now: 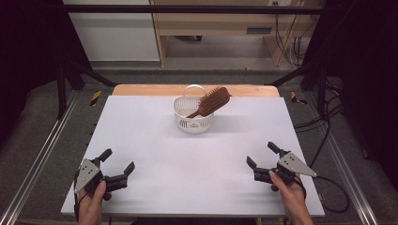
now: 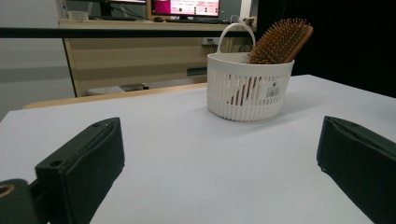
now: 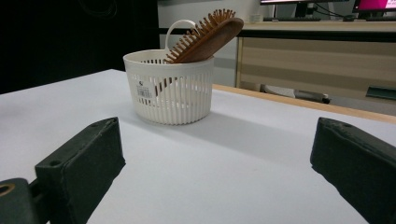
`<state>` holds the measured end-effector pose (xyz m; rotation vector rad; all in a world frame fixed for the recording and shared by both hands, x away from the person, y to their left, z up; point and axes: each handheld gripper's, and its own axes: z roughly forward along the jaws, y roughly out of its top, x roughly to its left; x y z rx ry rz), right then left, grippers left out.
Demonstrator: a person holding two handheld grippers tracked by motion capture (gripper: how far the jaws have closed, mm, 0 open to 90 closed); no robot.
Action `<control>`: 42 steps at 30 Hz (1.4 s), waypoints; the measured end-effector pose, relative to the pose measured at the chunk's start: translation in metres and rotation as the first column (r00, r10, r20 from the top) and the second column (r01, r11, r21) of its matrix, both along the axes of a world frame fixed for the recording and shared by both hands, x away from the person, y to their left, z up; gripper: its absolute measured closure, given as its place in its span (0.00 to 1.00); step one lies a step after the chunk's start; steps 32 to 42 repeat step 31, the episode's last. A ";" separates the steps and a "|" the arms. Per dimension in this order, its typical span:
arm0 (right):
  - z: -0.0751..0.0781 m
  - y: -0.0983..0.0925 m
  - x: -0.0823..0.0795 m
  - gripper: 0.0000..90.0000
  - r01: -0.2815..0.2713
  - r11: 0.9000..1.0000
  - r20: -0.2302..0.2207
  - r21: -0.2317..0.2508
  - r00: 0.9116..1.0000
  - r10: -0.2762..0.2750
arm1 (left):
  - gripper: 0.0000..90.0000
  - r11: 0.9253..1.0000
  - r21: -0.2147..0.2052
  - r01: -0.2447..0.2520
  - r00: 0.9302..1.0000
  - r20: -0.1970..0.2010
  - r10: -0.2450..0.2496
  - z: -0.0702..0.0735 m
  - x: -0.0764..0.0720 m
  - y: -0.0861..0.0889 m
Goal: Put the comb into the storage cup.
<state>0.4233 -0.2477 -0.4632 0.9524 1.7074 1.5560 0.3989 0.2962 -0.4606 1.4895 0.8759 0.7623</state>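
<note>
A small white slatted basket (image 1: pixel 192 121) (image 2: pixel 247 88) (image 3: pixel 169 88) with a loop handle stands at the far middle of the white table (image 1: pixel 197 159). A brown wooden hairbrush (image 1: pixel 212 102) (image 2: pixel 279 42) (image 3: pixel 205 37) leans in it, handle down, bristled head sticking out over the rim. My left gripper (image 1: pixel 117 161) (image 2: pixel 219 182) rests near the front left corner, open and holding nothing. My right gripper (image 1: pixel 263 155) (image 3: pixel 215 177) rests near the front right, also open with nothing between its jaws. Both point toward the basket from well short of it.
A wooden strip (image 1: pixel 141 90) edges the table's far side. Beyond it stand a light wood desk (image 1: pixel 216 23) and cables (image 1: pixel 291 47). Metal rails (image 1: pixel 37 159) run along both table sides. Monitors (image 2: pixel 184 7) sit on the desk.
</note>
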 end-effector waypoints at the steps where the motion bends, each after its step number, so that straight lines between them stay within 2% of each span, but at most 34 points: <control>1: 0.000 0.001 0.000 0.03 -0.004 1.000 -0.002 0.000 1.000 0.004 | 0.01 1.000 -0.004 0.002 1.000 -0.001 -0.002 0.000 0.000 0.000; 3: -0.001 0.002 0.000 0.03 -0.009 1.000 -0.004 0.000 1.000 0.009 | 0.01 1.000 -0.018 0.012 1.000 -0.003 -0.012 0.000 0.000 0.000; 12: -0.002 0.009 0.002 0.03 -0.033 0.999 -0.005 -0.011 0.999 0.033 | 0.01 1.000 -0.008 0.021 1.000 -0.004 -0.021 -0.001 0.000 -0.003; 26: -0.002 0.019 0.008 0.04 -0.054 0.998 -0.041 -0.015 0.998 0.053 | 0.01 0.999 -0.006 0.031 0.999 -0.010 -0.031 -0.001 0.000 -0.005; 42: -0.002 0.024 0.011 0.04 -0.060 0.998 -0.038 -0.009 0.998 0.060 | 0.01 0.999 -0.003 0.035 0.999 -0.014 -0.035 -0.001 0.001 -0.006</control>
